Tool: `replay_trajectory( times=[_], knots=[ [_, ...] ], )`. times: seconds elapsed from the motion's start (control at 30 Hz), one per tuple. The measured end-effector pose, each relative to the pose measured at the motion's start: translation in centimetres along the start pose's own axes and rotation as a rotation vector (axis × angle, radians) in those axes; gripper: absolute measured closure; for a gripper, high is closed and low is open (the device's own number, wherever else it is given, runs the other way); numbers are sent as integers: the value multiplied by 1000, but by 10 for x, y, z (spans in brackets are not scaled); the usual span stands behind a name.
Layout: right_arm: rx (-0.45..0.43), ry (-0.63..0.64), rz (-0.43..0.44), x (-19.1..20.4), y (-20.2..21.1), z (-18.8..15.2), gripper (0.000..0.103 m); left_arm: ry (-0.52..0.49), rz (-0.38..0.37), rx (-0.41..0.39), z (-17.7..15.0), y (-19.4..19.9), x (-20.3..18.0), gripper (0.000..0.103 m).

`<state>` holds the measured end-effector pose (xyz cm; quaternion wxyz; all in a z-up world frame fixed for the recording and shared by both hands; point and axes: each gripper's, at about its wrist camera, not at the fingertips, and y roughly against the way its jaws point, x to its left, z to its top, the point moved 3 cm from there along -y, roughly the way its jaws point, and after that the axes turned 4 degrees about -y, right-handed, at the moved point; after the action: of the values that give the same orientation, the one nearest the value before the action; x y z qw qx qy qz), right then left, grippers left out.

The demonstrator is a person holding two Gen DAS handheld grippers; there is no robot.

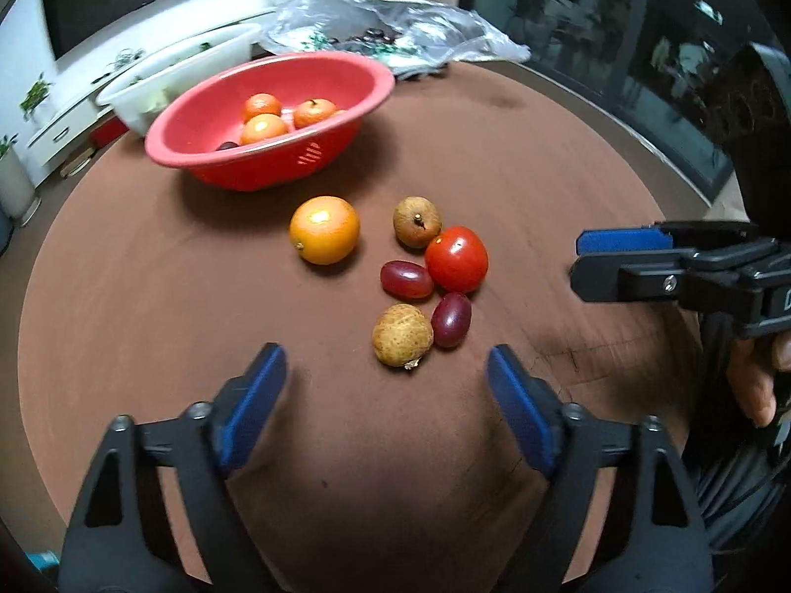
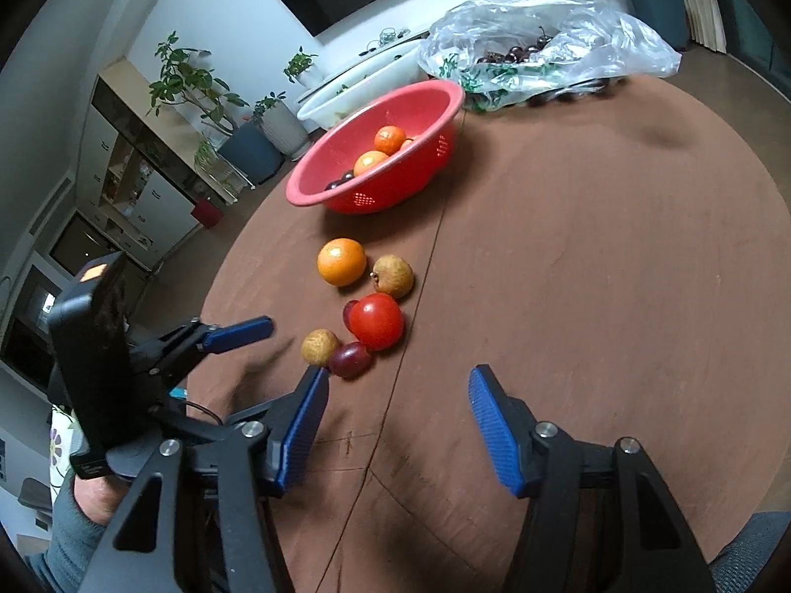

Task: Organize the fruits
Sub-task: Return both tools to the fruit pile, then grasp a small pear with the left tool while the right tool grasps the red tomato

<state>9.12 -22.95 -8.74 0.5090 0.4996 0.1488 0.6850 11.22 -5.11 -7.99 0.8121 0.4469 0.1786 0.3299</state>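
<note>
On the brown round table (image 1: 148,296) lie an orange (image 1: 324,230), a red tomato (image 1: 456,259), two red grapes (image 1: 406,279) (image 1: 451,319) and two tan longans (image 1: 417,221) (image 1: 402,335). A red basket (image 1: 269,123) behind them holds three tangerines (image 1: 264,128) and dark fruit. My left gripper (image 1: 388,385) is open and empty just in front of the near longan. My right gripper (image 2: 398,410) is open and empty, to the right of the fruit cluster; it shows side-on in the left wrist view (image 1: 593,257). The orange (image 2: 341,262), tomato (image 2: 378,321) and basket (image 2: 375,168) also show in the right wrist view.
A clear plastic bag (image 2: 544,49) with dark cherries lies at the table's far edge. A white tub (image 1: 178,74) stands behind the basket. Potted plants and a wall television are beyond the table.
</note>
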Motion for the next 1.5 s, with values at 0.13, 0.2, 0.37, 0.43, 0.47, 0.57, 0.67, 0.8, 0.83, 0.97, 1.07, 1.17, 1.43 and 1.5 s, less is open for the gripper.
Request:
replay_trajectory(
  times=[0.13,0.2,0.37,0.43,0.47,0.57,0.67,0.8,0.83,0.97,1.07,1.17,1.43,1.5],
  knots=[
    [6,-7,12,-1,1,0,43,-71,-16,27,9,-8,6,44],
    [10,-9,16,-2,2,-1,43,-108,-34,33,12,-8,7,44],
    [24,-14,22,-4,-4,-1,44,-219,-74,73,14,-16,5,55],
    [30,-14,19,-4,-6,0,45,-228,-94,81,15,-21,7,58],
    [32,-14,18,-4,-6,0,45,-228,-101,83,15,-22,8,58],
    [34,-15,16,-5,-8,3,46,-236,-125,81,16,-22,9,64],
    [42,-16,17,-4,-11,5,46,-255,-139,77,16,-21,7,70],
    [57,-6,20,1,-16,9,47,-268,-151,77,17,-21,6,73],
    [59,-6,22,2,-18,10,47,-272,-155,73,17,-21,4,77],
    [70,-21,26,2,-24,17,47,-270,-157,69,16,-20,2,78],
    [79,-28,24,2,-30,21,47,-256,-168,63,16,-21,2,78],
    [91,-28,26,4,-36,24,47,-247,-173,60,14,-19,2,78],
    [128,-24,5,6,-58,36,54,-187,-153,47,10,-17,13,78],
    [131,-14,-5,7,-61,39,56,-170,-151,45,9,-16,16,78]
  ],
)
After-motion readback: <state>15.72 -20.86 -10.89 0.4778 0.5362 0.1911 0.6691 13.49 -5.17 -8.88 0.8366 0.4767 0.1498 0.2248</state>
